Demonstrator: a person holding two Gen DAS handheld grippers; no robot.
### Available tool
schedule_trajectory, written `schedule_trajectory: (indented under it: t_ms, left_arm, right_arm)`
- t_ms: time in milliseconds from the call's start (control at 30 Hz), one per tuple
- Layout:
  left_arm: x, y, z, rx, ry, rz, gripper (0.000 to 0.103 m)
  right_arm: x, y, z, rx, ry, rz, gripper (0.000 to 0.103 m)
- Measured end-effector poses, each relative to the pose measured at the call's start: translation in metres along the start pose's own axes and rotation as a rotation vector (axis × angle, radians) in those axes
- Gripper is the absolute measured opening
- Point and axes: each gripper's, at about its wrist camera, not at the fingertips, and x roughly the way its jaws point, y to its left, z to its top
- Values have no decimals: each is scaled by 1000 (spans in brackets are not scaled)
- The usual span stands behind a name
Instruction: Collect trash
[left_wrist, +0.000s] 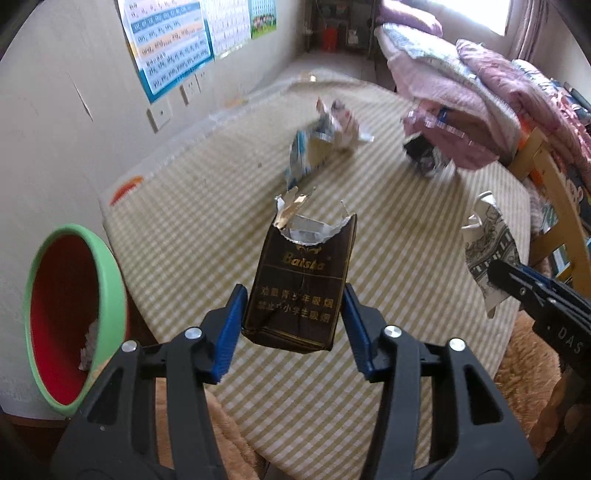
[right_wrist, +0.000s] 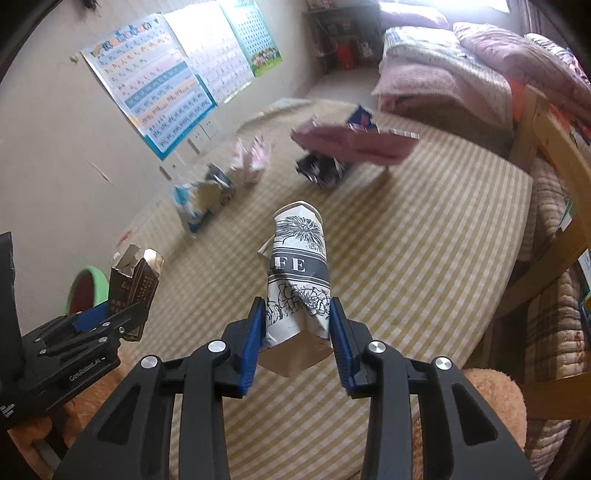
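Observation:
My left gripper (left_wrist: 293, 308) is shut on a torn brown cigarette pack (left_wrist: 299, 280) and holds it above the checked mat (left_wrist: 221, 236). The pack also shows in the right wrist view (right_wrist: 133, 284). My right gripper (right_wrist: 297, 332) is shut on a crumpled white paper cup with black flowers (right_wrist: 299, 280), also held above the mat; the cup shows at the right in the left wrist view (left_wrist: 487, 251). On the mat lie a blue and white wrapper (left_wrist: 308, 155), a pink crumpled wrapper (right_wrist: 251, 158) and a dark wrapper (right_wrist: 321, 170). A green-rimmed red bin (left_wrist: 70, 321) stands at the left.
A folded pink cloth (right_wrist: 354, 142) overhangs the mat's far side. Piled bedding (left_wrist: 461, 74) and a wooden frame (left_wrist: 554, 192) stand at the right. Posters (left_wrist: 170, 40) hang on the left wall. A brown fuzzy rug (right_wrist: 491, 398) lies below the mat's near edge.

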Motion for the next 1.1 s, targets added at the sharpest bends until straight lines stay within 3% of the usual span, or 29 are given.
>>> schedule_trajectory:
  t_ms: [533,900,1100]
  left_arm:
    - [-55,34,8,-68,-141,-27,49]
    - [-63,69,1,-137,-166,-9,49]
    - [-65,84,-2,-165,-178,-6,49]
  right_arm:
    - [-49,66,14,-88,-86,75,34]
    - [-50,103,15,-161,-89,78,33]
    - [-41,119,12,-229,-67,63,24]
